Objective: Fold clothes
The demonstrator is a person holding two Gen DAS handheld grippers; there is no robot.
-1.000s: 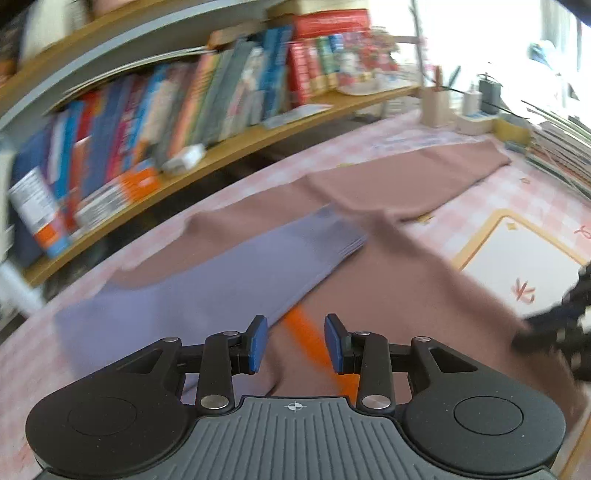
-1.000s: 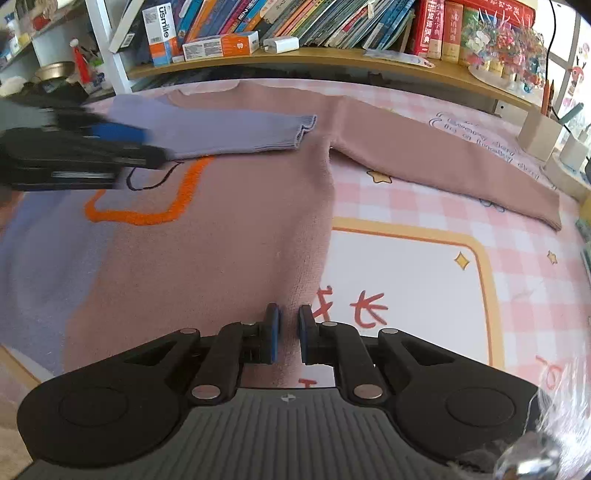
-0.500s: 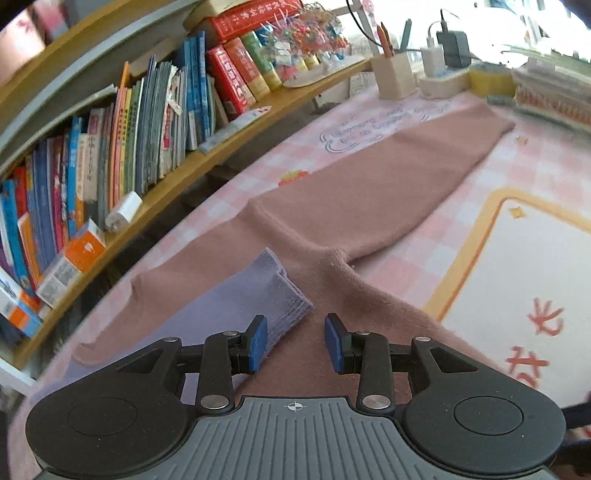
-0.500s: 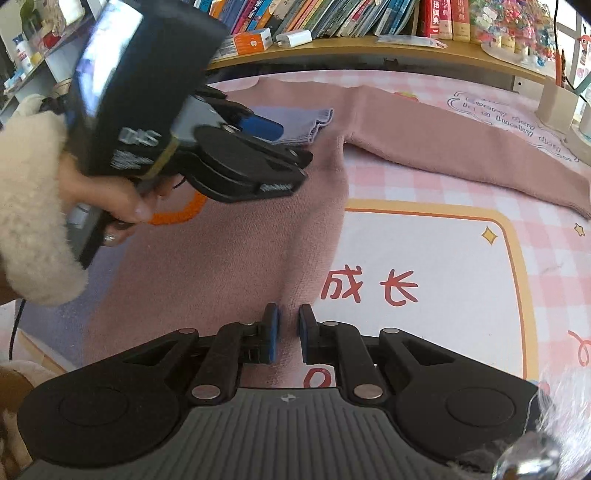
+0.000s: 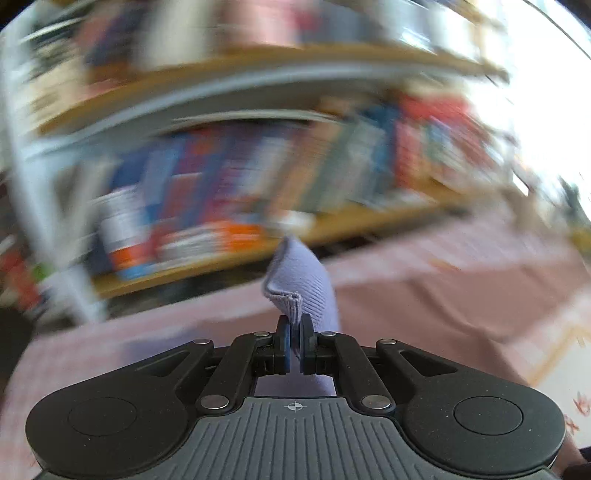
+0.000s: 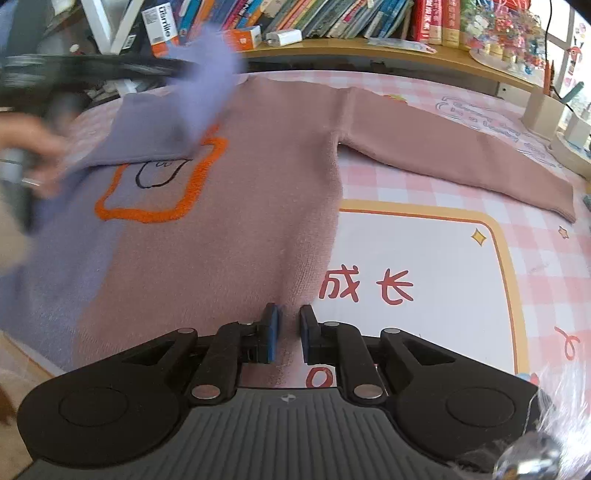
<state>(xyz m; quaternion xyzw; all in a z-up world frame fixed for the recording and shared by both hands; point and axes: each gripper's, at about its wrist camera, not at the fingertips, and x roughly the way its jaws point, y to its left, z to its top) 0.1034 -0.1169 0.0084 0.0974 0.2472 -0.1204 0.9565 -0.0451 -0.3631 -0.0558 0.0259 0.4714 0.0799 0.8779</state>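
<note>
A knit sweater point(image 6: 258, 184), dusty pink with a lavender left side and an orange outline patch point(image 6: 192, 184), lies flat on the checked tablecloth. My left gripper point(image 5: 294, 332) is shut on the cuff of the lavender sleeve point(image 5: 299, 280) and holds it up off the table. In the right wrist view that sleeve point(image 6: 207, 85) is a blurred flap raised over the chest, with a person's hand point(image 6: 29, 147) behind it. The pink sleeve point(image 6: 461, 155) stretches out to the right. My right gripper point(image 6: 288, 325) sits at the sweater's lower edge, its jaws narrowly apart with pink knit pinched between them.
A low shelf of books point(image 6: 332, 18) runs along the far side of the table. A white mat panel with red characters point(image 6: 406, 277) lies right of the sweater. Pen holders and small boxes point(image 6: 543, 110) stand at the far right.
My left gripper closed on the lavender cuff and swung it up and to the left, so the sleeve now hangs raised over the chest. The right gripper stayed where it was.
</note>
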